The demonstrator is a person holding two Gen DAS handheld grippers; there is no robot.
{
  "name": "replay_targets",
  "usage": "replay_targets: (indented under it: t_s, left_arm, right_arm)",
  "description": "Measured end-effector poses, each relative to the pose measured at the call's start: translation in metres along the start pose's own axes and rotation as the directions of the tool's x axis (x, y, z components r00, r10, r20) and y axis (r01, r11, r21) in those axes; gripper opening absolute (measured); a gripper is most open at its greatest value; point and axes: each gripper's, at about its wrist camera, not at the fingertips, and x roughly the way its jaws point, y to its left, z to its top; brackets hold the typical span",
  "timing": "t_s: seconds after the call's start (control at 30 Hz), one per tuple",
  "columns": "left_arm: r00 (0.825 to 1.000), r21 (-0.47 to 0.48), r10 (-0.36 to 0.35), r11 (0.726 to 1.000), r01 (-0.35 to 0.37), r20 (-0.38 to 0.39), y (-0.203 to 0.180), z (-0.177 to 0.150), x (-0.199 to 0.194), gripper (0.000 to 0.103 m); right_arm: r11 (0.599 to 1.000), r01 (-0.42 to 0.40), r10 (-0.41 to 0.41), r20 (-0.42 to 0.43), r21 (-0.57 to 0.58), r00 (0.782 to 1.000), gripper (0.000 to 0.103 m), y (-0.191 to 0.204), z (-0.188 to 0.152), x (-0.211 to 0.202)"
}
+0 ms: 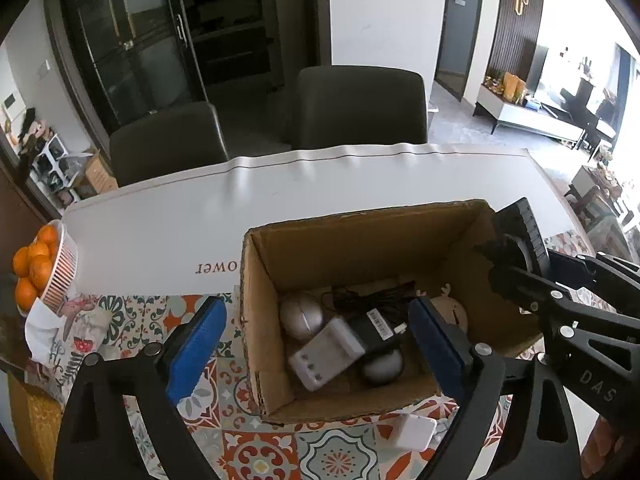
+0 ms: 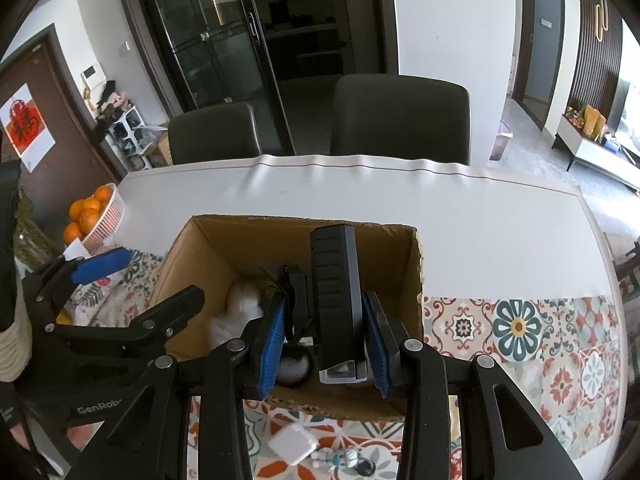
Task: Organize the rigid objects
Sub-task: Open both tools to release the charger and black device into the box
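An open cardboard box (image 1: 360, 216) (image 2: 300, 220) stands on the table. Inside lie two silver balls (image 1: 300, 314), a pale grey adapter (image 1: 326, 352), a black power adapter (image 1: 376, 328) with its cable, and a beige wooden figure (image 1: 450, 308). My left gripper (image 1: 318, 308) (image 2: 162, 274) is open and straddles the box's left wall, one blue pad outside and one inside, pressing on nothing. My right gripper (image 2: 325, 300) (image 1: 520, 276) is shut on a black ribbed device (image 2: 334, 280) (image 1: 524, 232), held upright over the box's right side.
A white square charger (image 1: 414, 432) (image 2: 292, 446) and a small figurine (image 2: 340, 458) lie on the patterned cloth (image 2: 520, 332) in front of the box. A basket of oranges (image 1: 44, 264) (image 2: 96, 216) sits at the table's left end. Two dark chairs (image 2: 400, 120) stand behind.
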Motion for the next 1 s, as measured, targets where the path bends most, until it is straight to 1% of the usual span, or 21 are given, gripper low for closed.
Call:
replay_targets:
  t_s: [0.13, 0.17, 0.23, 0.27, 0.33, 0.37, 0.4, 0.43, 0.53, 0.83, 1.0]
  left_arm:
    - [0.998, -0.020, 0.052, 0.998, -0.052, 0.016, 0.006, -0.002, -0.005, 0.097]
    - [0.997, -0.026, 0.077, 0.997, -0.077, 0.021, 0.009, -0.002, -0.007, 0.097]
    - [0.993, -0.035, 0.114, 0.993, -0.113, 0.027, 0.013, -0.003, -0.010, 0.097]
    - [0.992, -0.042, 0.121, 0.992, -0.120, 0.033, 0.016, -0.003, -0.012, 0.098]
    - [0.989, -0.054, 0.140, 0.989, -0.138, 0.039, 0.020, -0.004, -0.016, 0.099]
    - [0.988, -0.057, 0.149, 0.988, -0.146, 0.044, 0.022, -0.004, -0.017, 0.099]
    - [0.986, -0.058, 0.158, 0.986, -0.155, 0.049, 0.023, -0.005, -0.019, 0.099]
    - [0.984, -0.057, 0.167, 0.985, -0.164, 0.054, 0.024, -0.006, -0.021, 0.099]
    - [0.982, -0.056, 0.176, 0.983, -0.172, 0.066, 0.022, -0.011, -0.029, 0.100]
    - [0.981, -0.061, 0.162, 0.986, -0.156, 0.104, 0.009, -0.033, -0.055, 0.103]
    - [0.980, -0.068, 0.159, 0.986, -0.151, 0.120, 0.004, -0.044, -0.069, 0.103]
  right_arm:
    - [1.000, -0.002, 0.002, -0.003, -0.007, 1.000, 0.038, 0.003, 0.003, 0.002]
    - [1.000, -0.003, 0.003, -0.003, -0.009, 1.000, 0.039, 0.004, 0.004, 0.003]
    - [1.000, -0.006, 0.006, -0.003, -0.012, 1.000, 0.044, 0.006, 0.006, 0.004]
    - [1.000, -0.006, 0.006, 0.001, -0.012, 1.000, 0.044, 0.008, 0.008, 0.004]
    - [1.000, -0.002, 0.002, 0.009, -0.004, 1.000, 0.057, 0.008, 0.010, 0.004]
    - [1.000, 0.009, -0.009, 0.016, -0.007, 1.000, 0.060, 0.010, 0.011, 0.002]
    - [1.000, 0.018, -0.018, 0.019, -0.009, 1.000, 0.066, 0.010, 0.011, 0.001]
    - [0.999, 0.033, -0.033, 0.024, -0.012, 0.999, 0.068, 0.011, 0.011, -0.001]
    - [0.999, 0.053, -0.053, 0.030, -0.008, 0.998, 0.068, 0.011, 0.006, -0.009]
    - [0.995, 0.096, -0.097, 0.070, 0.025, 0.993, 0.069, 0.003, -0.015, -0.044]
    - [0.992, 0.125, -0.126, 0.102, 0.021, 0.987, 0.073, 0.003, -0.028, -0.063]
